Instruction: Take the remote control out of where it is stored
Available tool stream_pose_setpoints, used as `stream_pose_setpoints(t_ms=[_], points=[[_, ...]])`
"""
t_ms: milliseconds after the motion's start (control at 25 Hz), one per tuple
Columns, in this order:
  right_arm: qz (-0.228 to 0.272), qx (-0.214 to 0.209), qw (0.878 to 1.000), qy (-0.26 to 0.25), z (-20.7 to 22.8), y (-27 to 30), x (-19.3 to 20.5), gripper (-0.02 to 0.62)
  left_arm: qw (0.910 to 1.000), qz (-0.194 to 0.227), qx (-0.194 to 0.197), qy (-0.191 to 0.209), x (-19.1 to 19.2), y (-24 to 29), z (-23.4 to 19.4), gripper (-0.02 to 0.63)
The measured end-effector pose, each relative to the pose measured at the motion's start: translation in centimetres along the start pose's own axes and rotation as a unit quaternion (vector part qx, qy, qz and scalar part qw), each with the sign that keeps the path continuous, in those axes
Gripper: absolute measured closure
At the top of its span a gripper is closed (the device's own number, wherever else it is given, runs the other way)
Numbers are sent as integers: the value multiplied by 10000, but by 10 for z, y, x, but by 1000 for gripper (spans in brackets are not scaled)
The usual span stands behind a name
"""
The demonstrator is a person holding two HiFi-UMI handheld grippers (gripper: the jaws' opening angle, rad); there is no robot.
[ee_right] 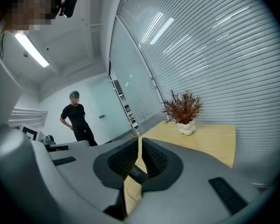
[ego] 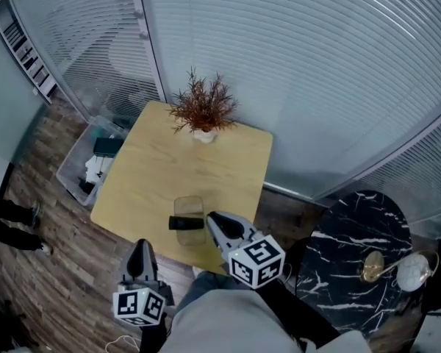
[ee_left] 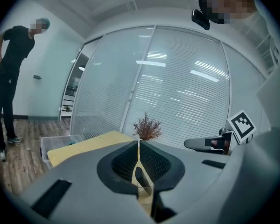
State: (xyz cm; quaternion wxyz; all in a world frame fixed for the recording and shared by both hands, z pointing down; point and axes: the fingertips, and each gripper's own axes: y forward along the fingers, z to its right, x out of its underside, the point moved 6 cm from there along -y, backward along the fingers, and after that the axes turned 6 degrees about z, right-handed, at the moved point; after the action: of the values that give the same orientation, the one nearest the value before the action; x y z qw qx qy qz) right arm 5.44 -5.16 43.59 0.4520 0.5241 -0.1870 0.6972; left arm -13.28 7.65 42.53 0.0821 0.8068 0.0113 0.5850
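At the bottom of the head view, the left gripper [ego: 141,245] and the right gripper [ego: 212,216] both have their fingers closed on nothing, the left one below the table's [ego: 231,164] near edge, the right one over it. The black remote control [ego: 185,223] lies crosswise at a clear container [ego: 190,204], in it or across its top I cannot tell, just left of the right gripper's tips. A potted plant [ego: 203,112] stands at the table's upper edge.

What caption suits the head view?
Left gripper and right gripper, both shut, near black remote control lying across clear plastic box on light wooden table.
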Motion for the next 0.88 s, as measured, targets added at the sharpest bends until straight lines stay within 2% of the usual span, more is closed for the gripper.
stream_pose_setpoints(t_ms=[120,640,880], points=[[108,153,9998,54,3,0,-3,589,9997,-151,160,-140,9,12,-4,597],[371,562,9976,145,7,-7,-8,589,9959,-574,650,-258,41,44,-10,595],[444,667,9967,155,7,-8,-8,589,9942,-468,921,-290,47,52,-9,595]])
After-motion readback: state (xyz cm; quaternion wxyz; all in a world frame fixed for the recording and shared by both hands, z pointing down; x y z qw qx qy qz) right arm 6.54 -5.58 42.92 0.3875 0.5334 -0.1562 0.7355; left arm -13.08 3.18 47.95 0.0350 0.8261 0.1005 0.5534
